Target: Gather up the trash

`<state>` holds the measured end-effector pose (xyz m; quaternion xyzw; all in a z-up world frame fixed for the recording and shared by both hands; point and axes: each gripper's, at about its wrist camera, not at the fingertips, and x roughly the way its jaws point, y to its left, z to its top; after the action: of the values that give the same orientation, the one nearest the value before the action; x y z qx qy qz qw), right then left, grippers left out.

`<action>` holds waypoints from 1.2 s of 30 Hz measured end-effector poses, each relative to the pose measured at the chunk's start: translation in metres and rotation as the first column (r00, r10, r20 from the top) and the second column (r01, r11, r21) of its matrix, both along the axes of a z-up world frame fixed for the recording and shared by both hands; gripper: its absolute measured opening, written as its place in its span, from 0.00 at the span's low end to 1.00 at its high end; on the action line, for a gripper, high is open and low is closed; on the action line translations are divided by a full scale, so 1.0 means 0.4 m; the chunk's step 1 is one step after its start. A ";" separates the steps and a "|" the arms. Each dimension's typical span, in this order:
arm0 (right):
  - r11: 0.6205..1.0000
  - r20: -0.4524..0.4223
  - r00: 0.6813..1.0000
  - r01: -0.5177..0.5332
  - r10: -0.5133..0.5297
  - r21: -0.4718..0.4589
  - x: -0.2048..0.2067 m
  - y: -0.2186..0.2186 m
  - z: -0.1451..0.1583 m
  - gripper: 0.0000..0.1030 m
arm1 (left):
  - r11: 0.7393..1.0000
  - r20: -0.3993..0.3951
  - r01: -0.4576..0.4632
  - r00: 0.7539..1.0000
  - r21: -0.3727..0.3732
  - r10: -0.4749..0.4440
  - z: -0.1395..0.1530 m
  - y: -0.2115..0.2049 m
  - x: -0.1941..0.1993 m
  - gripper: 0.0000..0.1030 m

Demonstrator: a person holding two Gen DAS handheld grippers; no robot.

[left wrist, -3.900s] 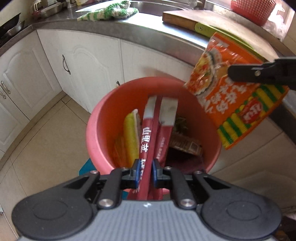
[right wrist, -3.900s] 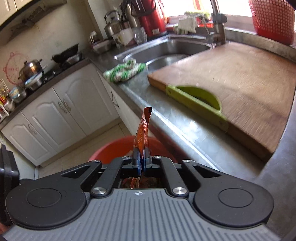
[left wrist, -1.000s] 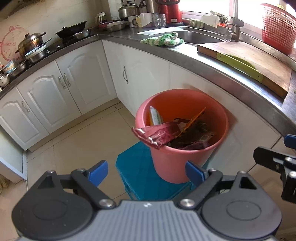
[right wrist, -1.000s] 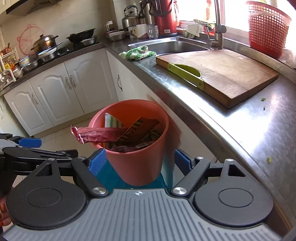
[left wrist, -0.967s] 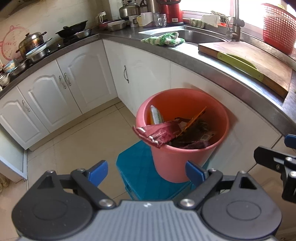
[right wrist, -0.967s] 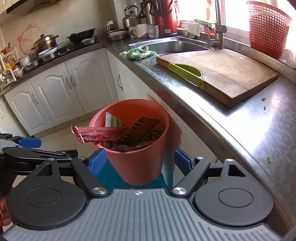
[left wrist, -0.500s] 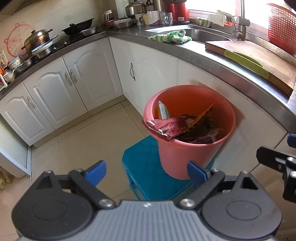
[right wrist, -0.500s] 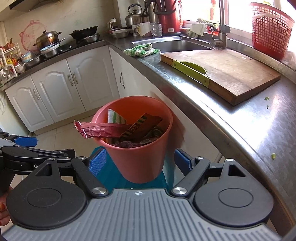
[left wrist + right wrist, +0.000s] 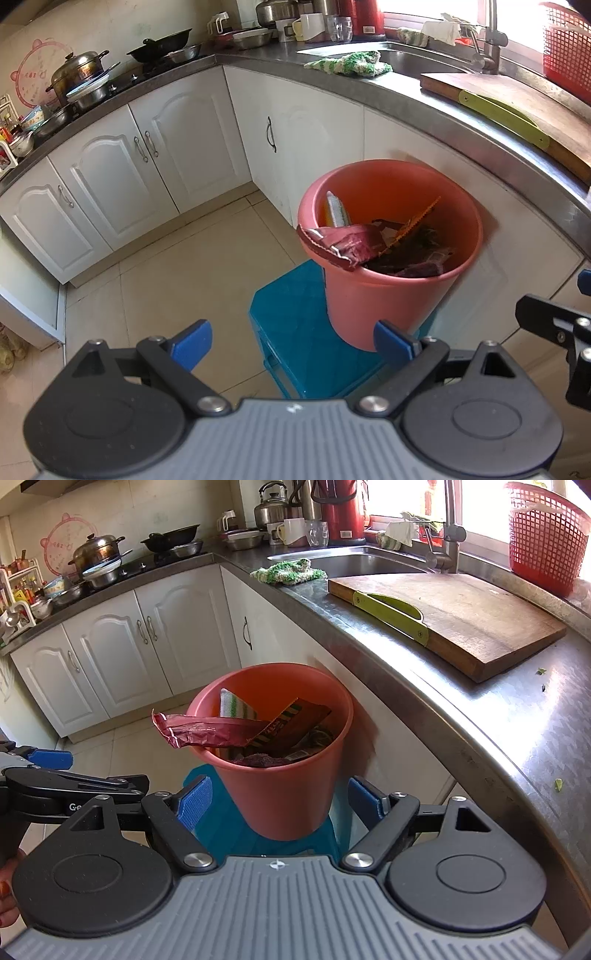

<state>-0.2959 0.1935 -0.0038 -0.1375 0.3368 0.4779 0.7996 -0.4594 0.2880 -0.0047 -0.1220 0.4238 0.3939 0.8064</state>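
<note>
We count one salmon-red bucket (image 9: 391,295) on one teal stool (image 9: 295,332), just beside the white cabinets under the steel counter (image 9: 480,709). Trash sits inside the bucket: one dark red wrapper (image 9: 207,731) draped over the near-left rim and sticking out past it, one orange-brown packet (image 9: 291,720) leaning across it, one green-and-white striped pack (image 9: 236,705) upright at the back wall. More dark scraps lie underneath; we can't count those.

On the counter: one wooden cutting board (image 9: 461,616) with a green handle, one green-white knitted cloth (image 9: 288,572) beside the sink, one red mesh basket (image 9: 546,535) by the window.

Our left gripper (image 9: 291,341) has both blue pads spread wide, nothing between them, aimed down at the stool and bucket from well apart. Our right gripper (image 9: 280,797) is likewise spread wide and empty, level with the left one, bucket framed between its pads but not touched. In the right view a bit of the hand (image 9: 7,890) shows at the left edge.
</note>
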 end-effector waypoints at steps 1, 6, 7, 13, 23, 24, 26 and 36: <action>1.000 0.000 1.000 0.000 0.000 -0.004 0.000 0.001 -0.001 0.98 | 1.000 0.000 0.000 1.000 -0.001 0.000 -0.001 0.002 0.000 0.92; 1.000 0.001 1.000 -0.009 0.009 -0.013 0.000 0.000 -0.004 0.98 | 1.000 -0.003 -0.006 1.000 -0.004 0.006 -0.005 0.009 -0.002 0.92; 1.000 0.002 1.000 -0.012 0.012 -0.015 0.001 -0.001 -0.004 0.98 | 1.000 -0.004 -0.007 1.000 -0.006 0.007 -0.006 0.011 -0.002 0.92; 1.000 0.001 1.000 -0.018 0.018 -0.019 0.006 -0.002 -0.008 0.98 | 1.000 -0.012 -0.016 1.000 -0.008 0.016 -0.012 0.015 0.000 0.92; 0.999 -0.007 1.000 -0.024 0.023 -0.031 0.020 -0.012 -0.019 0.98 | 1.000 -0.033 -0.024 0.999 0.006 0.024 -0.017 0.011 0.013 0.92; 0.999 -0.009 1.000 -0.022 0.022 -0.033 0.021 -0.012 -0.021 0.98 | 1.000 -0.034 -0.025 0.999 0.007 0.025 -0.018 0.010 0.014 0.92; 0.999 -0.012 1.000 -0.017 0.016 -0.035 0.022 -0.011 -0.023 0.98 | 1.000 -0.036 -0.026 0.999 0.006 0.026 -0.019 0.011 0.015 0.92; 0.999 -0.023 1.000 -0.019 0.018 -0.039 0.023 -0.003 -0.031 0.98 | 1.000 -0.050 -0.028 0.998 0.004 0.028 -0.024 0.014 0.019 0.92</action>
<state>-0.2866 0.1924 -0.0162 -0.1510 0.3540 0.4801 0.7883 -0.4519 0.2934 -0.0145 -0.1166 0.4414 0.4089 0.7902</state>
